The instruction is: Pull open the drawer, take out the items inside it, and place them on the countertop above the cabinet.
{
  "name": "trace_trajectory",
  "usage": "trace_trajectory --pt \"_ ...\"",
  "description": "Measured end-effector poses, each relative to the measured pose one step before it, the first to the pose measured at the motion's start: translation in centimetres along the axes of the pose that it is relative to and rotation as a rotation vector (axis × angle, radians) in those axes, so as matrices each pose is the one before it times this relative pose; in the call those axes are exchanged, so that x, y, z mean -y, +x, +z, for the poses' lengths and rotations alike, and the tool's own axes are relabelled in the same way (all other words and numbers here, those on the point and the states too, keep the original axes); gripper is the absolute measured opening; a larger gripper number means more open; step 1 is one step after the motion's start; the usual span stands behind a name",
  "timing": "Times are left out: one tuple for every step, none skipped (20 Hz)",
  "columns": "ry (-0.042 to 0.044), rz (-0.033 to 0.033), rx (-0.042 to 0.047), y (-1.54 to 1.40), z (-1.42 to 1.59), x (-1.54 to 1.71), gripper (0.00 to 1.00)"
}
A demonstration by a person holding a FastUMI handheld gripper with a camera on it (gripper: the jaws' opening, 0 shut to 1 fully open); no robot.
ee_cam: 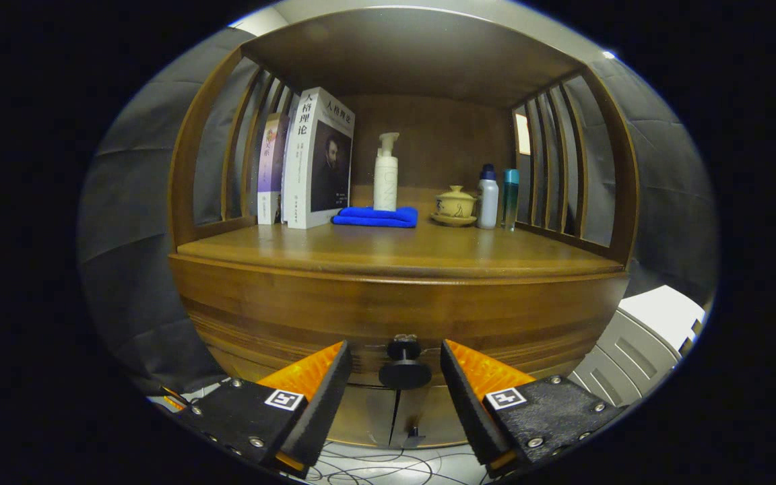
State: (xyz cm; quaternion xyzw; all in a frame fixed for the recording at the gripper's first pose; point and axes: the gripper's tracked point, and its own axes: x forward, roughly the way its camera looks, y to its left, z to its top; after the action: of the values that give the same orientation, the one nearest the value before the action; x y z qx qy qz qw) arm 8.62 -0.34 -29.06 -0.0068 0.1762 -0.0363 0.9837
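- Basically, the gripper sat low in front of the wooden cabinet, fingers spread wide, gripping nothing.
- The drawer was shut, its front running side to side under the countertop.
- The drawer knob pointed straight out toward the camera, axis along the fingers, sitting between the two fingertips with a gap on each side.
- Whether the knob lay level with the tips or slightly beyond them, I couldn't tell.
- On the countertop, well beyond the fingers: upright books at the left, a folded blue cloth with a white pump bottle standing at it, a lidded yellow cup on a saucer, then a white bottle and a teal bottle just beside each other.
- Cables lay on the floor below the cabinet doors.
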Motion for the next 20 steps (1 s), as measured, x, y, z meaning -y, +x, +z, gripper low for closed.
trace_trajectory --pt "0.01237 0.00197 -0.00547 0.239 -0.292 0.018 0.79" --pt "0.01760 0.00095 -0.00210 0.064 -0.144 0.117 0.74" --pt "0.01566 -0.00481 0.00254 0.198 -0.014 0.293 0.71" --pt "0.01193 -0.00188 -0.00277 0.208 -0.021 0.199 0.66" --pt "0.01012 0.01148 0.00276 0.059 0.038 -0.097 0.61" --pt "0.00665 0.00645 0.00158 0.213 -0.016 0.013 0.56" --pt "0.00026 0.00266 0.00069 0.057 -0.016 -0.046 0.51" --pt "-0.00262 -0.00137 0.00162 0.029 0.051 0.068 0.49" --pt "-0.00235 -0.00435 0.00342 -0.017 -0.054 -0.045 0.49" --pt "-0.00113 -0.00631 0.00491 -0.050 0.019 -0.005 0.48" --pt "-0.00286 -0.00552 0.01738 -0.022 0.037 -0.005 0.47" --pt "-0.00487 0.00150 0.01199 0.045 0.031 -0.029 0.46" --pt "0.00061 0.00566 0.00745 -0.142 -0.058 -0.083 0.45" --pt "0.01024 0.00640 -0.00361 0.145 -0.038 0.053 0.42" --pt "0.01495 0.00531 -0.00588 -0.074 -0.039 0.122 0.40" --pt "0.01442 -0.00147 -0.00215 0.071 0.012 0.025 0.36" --pt "0.00664 -0.00491 0.00121 0.029 0.015 0.034 0.32" --pt "-0.00246 -0.00615 -0.00179 -0.038 -0.037 -0.028 0.28" --pt "-0.00710 -0.00424 -0.00370 -0.046 -0.132 0.003 0.28" --pt "-0.00487 -0.00294 -0.00283 -0.017 0.050 0.000 0.28"
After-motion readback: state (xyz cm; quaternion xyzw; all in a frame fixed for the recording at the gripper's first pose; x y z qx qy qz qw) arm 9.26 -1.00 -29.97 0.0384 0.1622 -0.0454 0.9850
